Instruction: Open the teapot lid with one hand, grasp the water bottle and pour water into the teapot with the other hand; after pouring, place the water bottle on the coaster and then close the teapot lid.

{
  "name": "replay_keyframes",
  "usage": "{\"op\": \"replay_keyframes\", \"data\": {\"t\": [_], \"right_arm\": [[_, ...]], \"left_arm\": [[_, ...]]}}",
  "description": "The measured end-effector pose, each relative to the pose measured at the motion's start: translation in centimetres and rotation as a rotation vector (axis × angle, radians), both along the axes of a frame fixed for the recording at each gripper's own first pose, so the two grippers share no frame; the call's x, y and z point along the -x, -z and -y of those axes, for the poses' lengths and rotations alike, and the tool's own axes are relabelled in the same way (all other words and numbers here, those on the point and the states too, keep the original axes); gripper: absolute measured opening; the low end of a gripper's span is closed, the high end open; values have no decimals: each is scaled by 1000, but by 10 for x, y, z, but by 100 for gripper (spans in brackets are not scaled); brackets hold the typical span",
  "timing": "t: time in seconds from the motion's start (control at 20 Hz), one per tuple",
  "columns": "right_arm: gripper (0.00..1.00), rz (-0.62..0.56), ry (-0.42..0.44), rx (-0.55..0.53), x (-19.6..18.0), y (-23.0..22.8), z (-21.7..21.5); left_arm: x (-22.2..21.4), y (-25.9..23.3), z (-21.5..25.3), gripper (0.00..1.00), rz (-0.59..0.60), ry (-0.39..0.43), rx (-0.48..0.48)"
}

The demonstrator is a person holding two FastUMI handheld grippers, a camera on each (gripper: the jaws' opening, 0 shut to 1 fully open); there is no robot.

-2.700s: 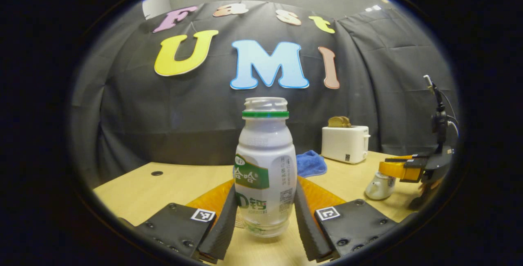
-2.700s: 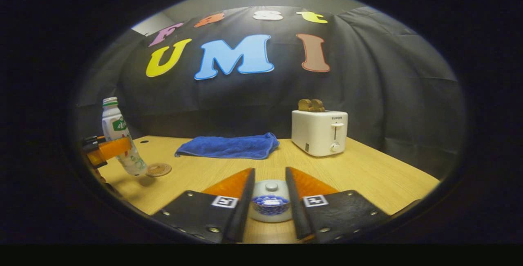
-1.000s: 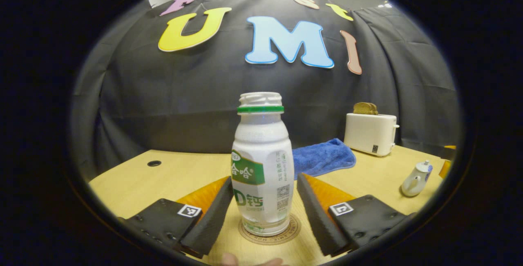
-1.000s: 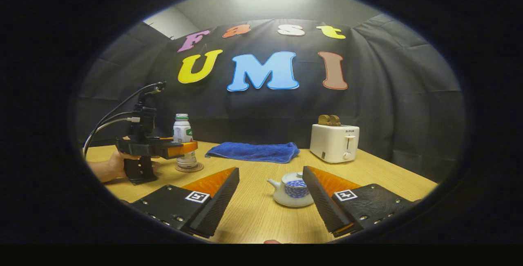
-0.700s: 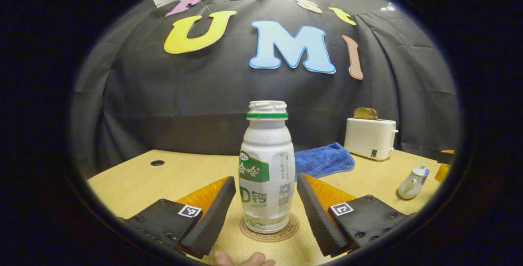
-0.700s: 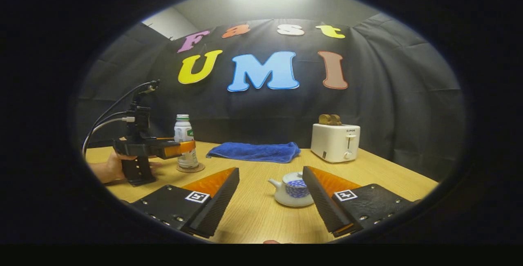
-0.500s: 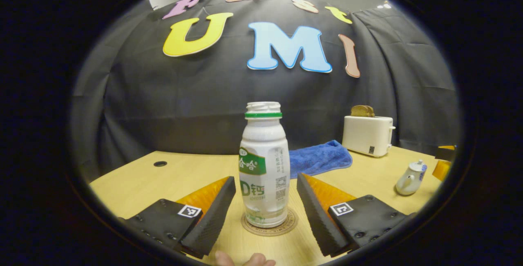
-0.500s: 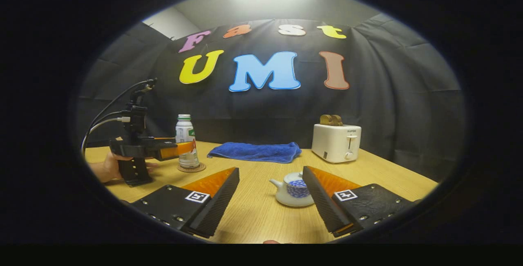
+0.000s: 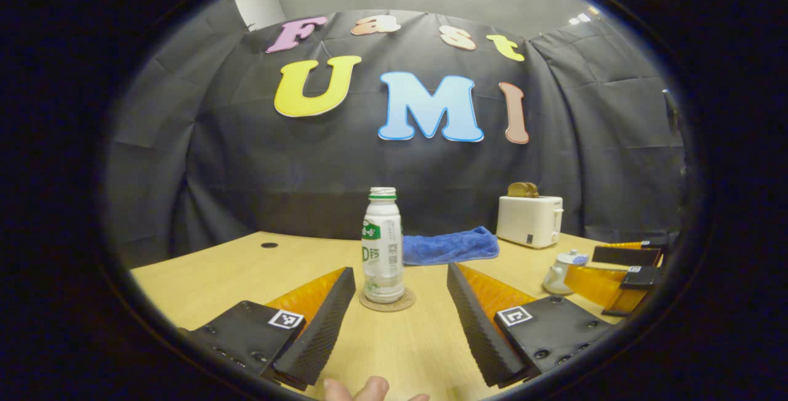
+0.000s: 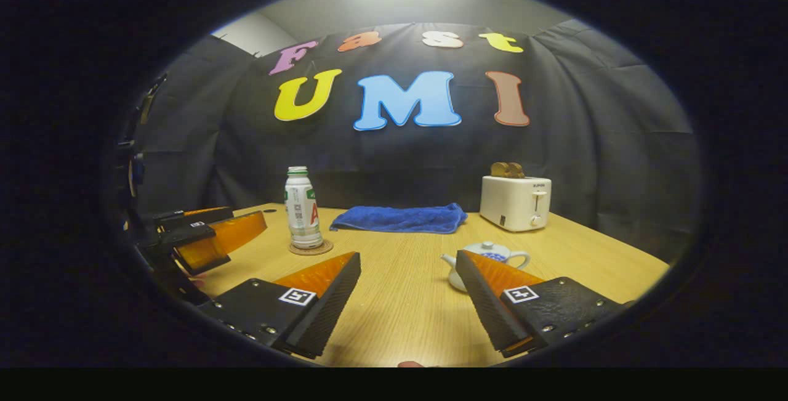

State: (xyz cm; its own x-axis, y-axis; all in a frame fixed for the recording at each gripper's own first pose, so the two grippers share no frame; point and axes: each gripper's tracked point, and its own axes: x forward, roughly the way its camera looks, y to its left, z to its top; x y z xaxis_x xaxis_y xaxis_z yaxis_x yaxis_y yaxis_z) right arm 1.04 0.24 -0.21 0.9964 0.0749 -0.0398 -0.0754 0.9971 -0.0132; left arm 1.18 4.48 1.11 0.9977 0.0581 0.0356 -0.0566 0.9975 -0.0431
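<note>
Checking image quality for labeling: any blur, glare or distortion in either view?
Left gripper view: sharp, water bottle crisp, ceiling light bright at top, table edge bowed by fisheye. Right gripper view: dimmer and softer, teapot partly hidden behind a finger, left side dark.

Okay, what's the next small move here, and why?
Probably none beyond parking both open grippers. The water bottle stands upright on the coaster, clear of the left gripper, and the teapot wears its lid, with the right gripper apart from it.
</note>
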Motion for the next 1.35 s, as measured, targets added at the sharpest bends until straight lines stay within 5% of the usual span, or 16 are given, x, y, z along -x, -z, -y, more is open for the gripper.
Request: {"op": "replay_keyframes", "data": {"t": [0.75, 1.35], "right_arm": [[93, 53, 147, -3, 21, -3, 3], [94, 50, 131, -4, 27, -3, 0]], "left_arm": [[33, 17, 30, 95, -36, -72, -54], [30, 19, 39, 100, -40, -37, -53]]}}
